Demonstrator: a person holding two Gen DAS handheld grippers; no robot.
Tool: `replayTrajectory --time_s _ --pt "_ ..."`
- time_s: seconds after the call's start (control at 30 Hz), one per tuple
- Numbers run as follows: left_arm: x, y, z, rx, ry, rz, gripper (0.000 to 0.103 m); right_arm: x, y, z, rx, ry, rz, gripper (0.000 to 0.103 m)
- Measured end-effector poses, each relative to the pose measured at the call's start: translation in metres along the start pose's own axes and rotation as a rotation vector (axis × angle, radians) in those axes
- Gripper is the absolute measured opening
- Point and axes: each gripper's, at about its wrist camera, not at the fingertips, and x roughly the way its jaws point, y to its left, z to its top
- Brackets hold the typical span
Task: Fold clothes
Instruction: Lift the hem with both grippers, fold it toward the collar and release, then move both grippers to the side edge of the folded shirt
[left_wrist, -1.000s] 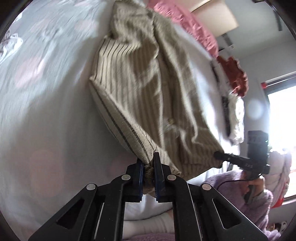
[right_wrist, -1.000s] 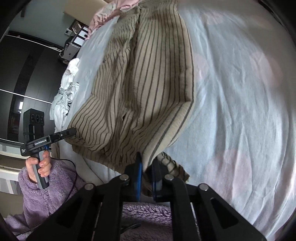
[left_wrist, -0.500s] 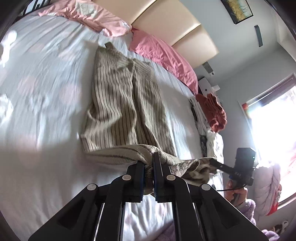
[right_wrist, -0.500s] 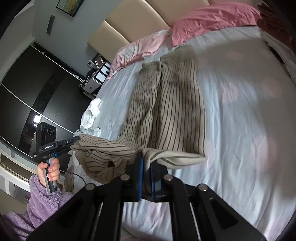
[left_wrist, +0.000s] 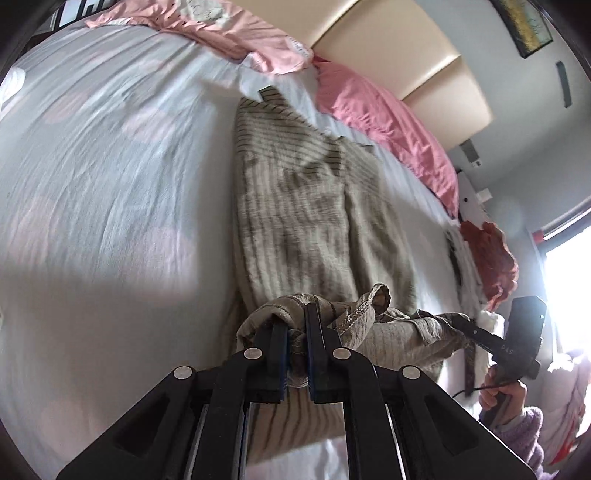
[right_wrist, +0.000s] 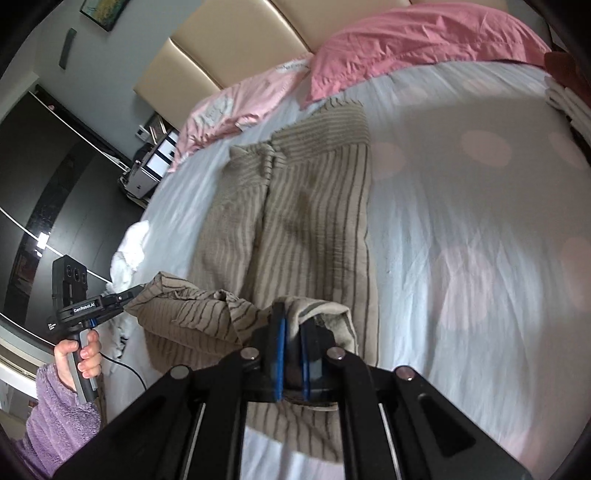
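A beige garment with dark stripes (left_wrist: 306, 221) lies lengthways on the bed, its far end near the pillows. My left gripper (left_wrist: 295, 325) is shut on a bunched near edge of it, held above the flat part. In the right wrist view the same garment (right_wrist: 314, 221) stretches ahead, and my right gripper (right_wrist: 291, 321) pinches another fold of the near edge between its blue pads while its jaws are opening. The lifted edge hangs slack between the two grippers. Each view also shows the other gripper gripping the cloth, the right one (left_wrist: 465, 326) and the left one (right_wrist: 122, 297).
The bed has a white sheet with pale pink dots (left_wrist: 110, 184). Pink pillows (right_wrist: 406, 48) and a beige headboard (right_wrist: 240, 40) are at the far end. Red and white clothes (left_wrist: 491, 258) are piled on one side, white clothes (right_wrist: 129, 251) on the other. A purple sleeve (right_wrist: 55, 417) is visible.
Both grippers have carried the garment's near edge forward toward the pillows. The cloth, earlier stretched taut, now doubles over the part lying flat on the bed.
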Motion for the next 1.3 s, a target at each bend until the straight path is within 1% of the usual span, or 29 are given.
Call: replayTrajectory --time_s 0.07,0.1,0.13,0.17,0.2,0.23,0.27,0.3,0.33,0.37,0.4,0.47,0.53,0.57,0.63,0.67,0.7,0.73,0.8,0.83,0.87,0.9,0.93,1.0,1.1,1.2,1.3 --pt "0.013 0.007 0.001 -0.004 0.001 0.022 0.012 0.014 -0.008 0.002 0.003 0.015 -0.010 0.011" --pt "0.017 0.008 0.001 0.008 0.003 0.034 0.016 0.019 -0.011 0.002 0.002 0.017 -0.019 0.012" --pt "0.021 0.009 0.001 0.019 0.006 0.046 0.018 0.020 -0.012 0.002 -0.004 0.011 -0.035 0.016" --pt "0.025 0.010 0.001 0.031 0.008 0.058 0.023 0.019 -0.012 0.001 -0.013 -0.003 -0.050 0.025" --pt "0.026 0.009 0.001 0.050 0.005 0.070 0.029 0.014 -0.010 0.000 -0.024 -0.028 -0.063 0.030" --pt "0.024 0.006 -0.001 0.075 -0.005 0.081 0.032 0.009 -0.009 -0.002 -0.036 -0.053 -0.075 0.043" --pt "0.020 0.001 -0.003 0.099 -0.020 0.095 0.038 0.003 -0.007 -0.003 -0.045 -0.078 -0.081 0.056" --pt "0.015 -0.003 -0.005 0.119 -0.037 0.109 0.043 -0.006 -0.004 -0.006 -0.050 -0.104 -0.075 0.060" --pt "0.008 -0.008 -0.009 0.143 -0.065 0.129 0.046 -0.015 0.000 -0.010 -0.055 -0.132 -0.065 0.061" --pt "0.000 -0.015 -0.015 0.170 -0.099 0.153 0.055 -0.024 0.005 -0.014 -0.062 -0.155 -0.063 0.061" --pt "-0.008 -0.020 -0.021 0.196 -0.130 0.172 0.060 -0.032 0.011 -0.019 -0.073 -0.170 -0.082 0.061" --pt "-0.023 -0.030 -0.038 0.247 -0.175 0.196 0.062 -0.047 0.027 -0.035 -0.113 -0.207 -0.165 0.058" --pt "-0.034 -0.039 -0.056 0.290 -0.203 0.226 0.064 -0.063 0.044 -0.054 -0.158 -0.252 -0.254 0.055" --pt "-0.040 -0.044 -0.066 0.313 -0.221 0.245 0.067 -0.070 0.053 -0.064 -0.179 -0.273 -0.288 0.055" --pt "-0.050 -0.053 -0.087 0.359 -0.265 0.285 0.071 -0.083 0.070 -0.085 -0.209 -0.311 -0.328 0.055" --pt "-0.055 -0.059 -0.097 0.389 -0.289 0.310 0.076 -0.089 0.078 -0.095 -0.214 -0.331 -0.352 0.055" --pt "-0.058 -0.066 -0.107 0.422 -0.313 0.339 0.079 -0.094 0.084 -0.105 -0.222 -0.347 -0.357 0.055" --pt "-0.062 -0.072 -0.117 0.456 -0.338 0.367 0.079 -0.099 0.089 -0.114 -0.226 -0.351 -0.344 0.055" --pt "-0.066 -0.085 -0.134 0.525 -0.382 0.441 0.079 -0.103 0.093 -0.128 -0.224 -0.331 -0.329 0.055" --pt "-0.066 -0.091 -0.141 0.558 -0.397 0.477 0.079 -0.102 0.096 -0.133 -0.245 -0.321 -0.349 0.055" --pt "-0.065 -0.097 -0.148 0.589 -0.408 0.512 0.079 -0.101 0.100 -0.138 -0.283 -0.309 -0.386 0.055" --pt "-0.061 -0.101 -0.153 0.618 -0.392 0.527 0.079 -0.097 0.104 -0.142 -0.329 -0.288 -0.423 0.055" --pt "-0.056 -0.103 -0.157 0.645 -0.357 0.529 0.079 -0.091 0.109 -0.145 -0.379 -0.250 -0.454 0.055" --pt "-0.044 -0.106 -0.166 0.702 -0.291 0.543 0.079 -0.076 0.116 -0.152 -0.453 -0.171 -0.491 0.055" --pt "-0.019 -0.102 -0.182 0.820 -0.203 0.621 0.079 -0.053 0.118 -0.163 -0.519 -0.095 -0.537 0.055" --pt "0.004 -0.095 -0.193 0.896 -0.133 0.696 0.079 -0.028 0.118 -0.172 -0.606 -0.022 -0.613 0.055" --pt "0.021 -0.096 -0.197 0.961 -0.122 0.756 0.079 -0.006 0.119 -0.180 -0.699 0.025 -0.678 0.055"
